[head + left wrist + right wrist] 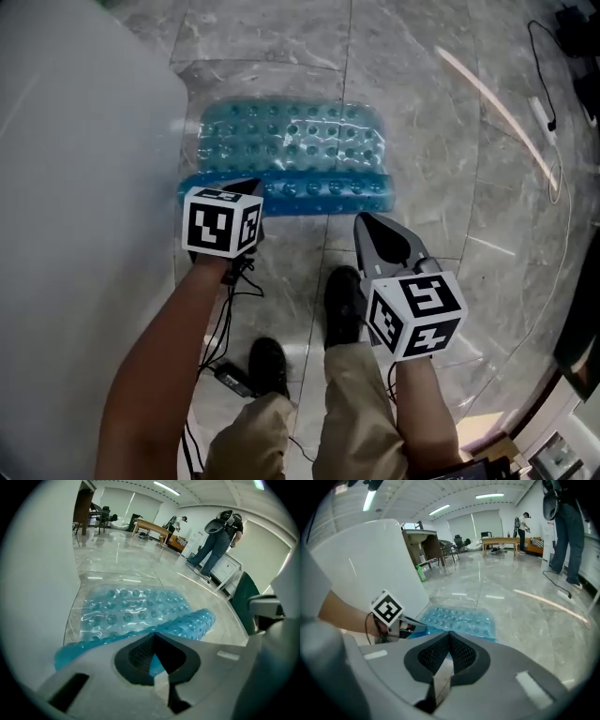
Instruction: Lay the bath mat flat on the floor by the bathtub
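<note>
The left gripper [249,185] has its jaws pressed together, tips at the doubled-over near edge of the bath mat [298,139] — blue shows in the gap behind the pads, but whether they nip it cannot be told. The right gripper [365,219], also closed and empty, hangs above the floor [441,150] near the mat's near right corner. The mat lies beside the white bathtub [75,169] — its far part flat.

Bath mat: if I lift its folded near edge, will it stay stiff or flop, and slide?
Likely floppy: the bath mat has its near edge doubled over itself, so a lifted edge should droop. Probably light: thin and see-through. Its bumps look like suction cups, so it may cling to the glossy floor.
</note>
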A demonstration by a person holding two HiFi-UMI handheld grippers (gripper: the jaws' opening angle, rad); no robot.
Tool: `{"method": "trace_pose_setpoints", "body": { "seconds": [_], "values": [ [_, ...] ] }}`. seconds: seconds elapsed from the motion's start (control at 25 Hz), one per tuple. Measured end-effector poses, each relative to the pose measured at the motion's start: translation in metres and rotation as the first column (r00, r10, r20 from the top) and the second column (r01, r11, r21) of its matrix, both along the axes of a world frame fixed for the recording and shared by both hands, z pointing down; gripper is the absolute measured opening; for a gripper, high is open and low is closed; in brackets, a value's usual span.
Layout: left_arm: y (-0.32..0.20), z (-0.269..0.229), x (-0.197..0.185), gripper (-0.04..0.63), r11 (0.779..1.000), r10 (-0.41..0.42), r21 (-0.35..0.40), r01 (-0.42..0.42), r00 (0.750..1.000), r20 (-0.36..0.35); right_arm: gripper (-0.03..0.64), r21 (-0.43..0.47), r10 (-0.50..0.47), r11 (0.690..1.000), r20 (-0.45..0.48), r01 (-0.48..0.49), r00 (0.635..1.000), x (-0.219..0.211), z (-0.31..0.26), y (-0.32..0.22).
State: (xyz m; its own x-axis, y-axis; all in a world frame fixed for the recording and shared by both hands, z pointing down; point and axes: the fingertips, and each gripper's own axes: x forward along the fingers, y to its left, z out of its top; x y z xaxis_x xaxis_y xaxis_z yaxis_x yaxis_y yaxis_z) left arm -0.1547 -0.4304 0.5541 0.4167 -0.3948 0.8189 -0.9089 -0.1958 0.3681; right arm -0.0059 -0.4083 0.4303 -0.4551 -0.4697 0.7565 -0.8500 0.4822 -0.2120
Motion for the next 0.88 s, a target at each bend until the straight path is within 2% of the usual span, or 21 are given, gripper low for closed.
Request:
{"method": "trace_pose_setpoints", "body": {
  "seconds": [0.16,0.28,0.36,0.44,0.6,0.72,0.88],
  "values": [
    [0.001,0.000,-0.002,0.006,0.998,0.029,0.055,-0.030,0.999,0.017,0.006,0.086,-0.003,0.996,-0.058,0.008,0.998,0.034,-0.032,0.032],
    [0.020,0.004,0.000,0.006,0.993,0.006,0.120,-0.006,1.000,-0.004,0.006,0.148,0.017,0.989,-0.091,-0.003,0.996,0.053,-0.028,0.052],
    [0.025,0.001,0.000,0.006,0.981,-0.015,0.195,0.015,1.000,-0.003,0.007,0.217,0.022,0.976,-0.094,-0.001,0.995,0.054,-0.019,0.049],
    [0.039,0.000,0.003,0.006,0.972,-0.036,0.232,0.038,0.999,-0.013,0.006,0.252,0.009,0.968,-0.079,0.011,0.997,0.049,-0.005,0.052],
    [0.085,0.010,0.012,0.006,0.975,-0.051,0.215,0.064,0.997,-0.064,0.006,0.240,-0.051,0.969,-0.052,0.062,0.997,0.027,0.033,0.068],
    [0.110,0.019,0.017,0.006,0.981,-0.041,0.188,0.052,0.997,-0.059,0.007,0.234,-0.086,0.967,-0.059,0.098,0.995,0.012,0.050,0.066],
    [0.119,0.018,0.020,0.006,0.984,-0.014,0.176,0.020,0.999,-0.036,0.008,0.221,-0.071,0.971,-0.072,0.085,0.995,0.006,0.065,0.052]
  ]
}}
